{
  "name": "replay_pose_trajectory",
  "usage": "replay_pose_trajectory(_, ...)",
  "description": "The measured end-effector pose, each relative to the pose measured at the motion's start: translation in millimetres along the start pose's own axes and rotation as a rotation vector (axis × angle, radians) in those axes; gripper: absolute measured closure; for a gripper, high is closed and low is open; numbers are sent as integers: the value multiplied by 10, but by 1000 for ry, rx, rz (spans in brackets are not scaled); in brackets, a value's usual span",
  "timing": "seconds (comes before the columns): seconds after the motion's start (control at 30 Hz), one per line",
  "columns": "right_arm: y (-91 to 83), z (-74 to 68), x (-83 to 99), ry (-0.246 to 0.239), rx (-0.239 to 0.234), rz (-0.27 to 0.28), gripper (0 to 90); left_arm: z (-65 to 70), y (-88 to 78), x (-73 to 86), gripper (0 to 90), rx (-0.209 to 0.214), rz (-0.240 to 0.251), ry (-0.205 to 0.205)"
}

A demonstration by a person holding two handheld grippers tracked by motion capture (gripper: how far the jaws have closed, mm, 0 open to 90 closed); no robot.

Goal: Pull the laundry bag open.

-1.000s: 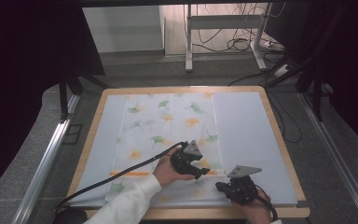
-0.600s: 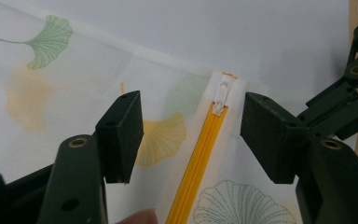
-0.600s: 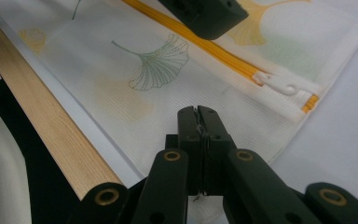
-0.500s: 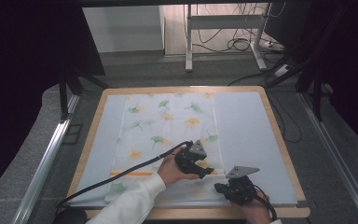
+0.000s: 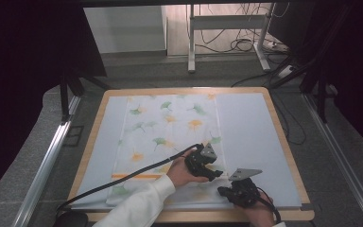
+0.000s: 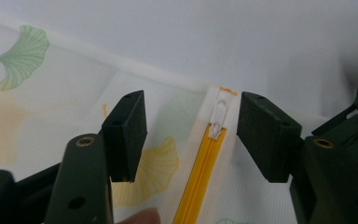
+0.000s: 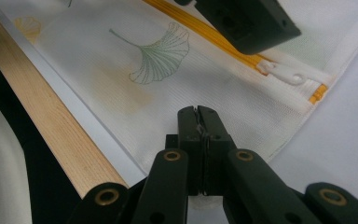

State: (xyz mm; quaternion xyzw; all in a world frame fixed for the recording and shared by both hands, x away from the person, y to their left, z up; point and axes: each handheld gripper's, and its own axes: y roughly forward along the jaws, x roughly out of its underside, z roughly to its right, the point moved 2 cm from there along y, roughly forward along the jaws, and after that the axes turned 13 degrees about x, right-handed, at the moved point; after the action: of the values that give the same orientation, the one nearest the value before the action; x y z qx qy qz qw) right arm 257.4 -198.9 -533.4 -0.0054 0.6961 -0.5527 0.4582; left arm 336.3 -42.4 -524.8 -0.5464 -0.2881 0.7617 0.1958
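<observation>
The left hand-held gripper [image 6: 191, 123] has been closing a little, but its jaws are wide apart around the white zipper pull [image 6: 218, 119], not touching it. The right hand-held gripper [image 7: 199, 112] is pinched tight on the pouch [image 5: 170, 137] edge. The pouch lies on the wooden surface [image 5: 283, 142], with the pull at 5 o'clock. The room around is dark.

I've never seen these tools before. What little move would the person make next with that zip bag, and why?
Probably close the left gripper on the white zip pull. Its jaws have just been closing and stand either side of the pull without touching it, at the end of the yellow zip. The right gripper, shut, seems to pin the bag near its corner.
</observation>
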Motion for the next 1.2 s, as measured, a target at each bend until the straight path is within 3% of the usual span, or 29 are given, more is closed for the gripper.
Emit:
replay_pose_trajectory(0.07, 4, 1, 2, -1, 1, -3, 883, -6, 15, -10, 435, -5, -17, 15)
replay_pose_trajectory(0.8, 16, 12, 7, 1, -1, -10, 883, -22, 237, -54, 545, 17, -53, 6)
replay_pose_trajectory(0.87, 17, 12, 7, 0, -1, -10, 884, -31, 237, -59, 586, 34, -46, -14)
replay_pose_trajectory(1.0, 17, 13, 6, -2, -1, -10, 883, -31, 229, -56, 686, 57, -55, -15)
replay_pose_trajectory(1.2, 15, 12, 5, -4, 7, -11, 887, -31, 220, -54, 796, 58, -63, -10)
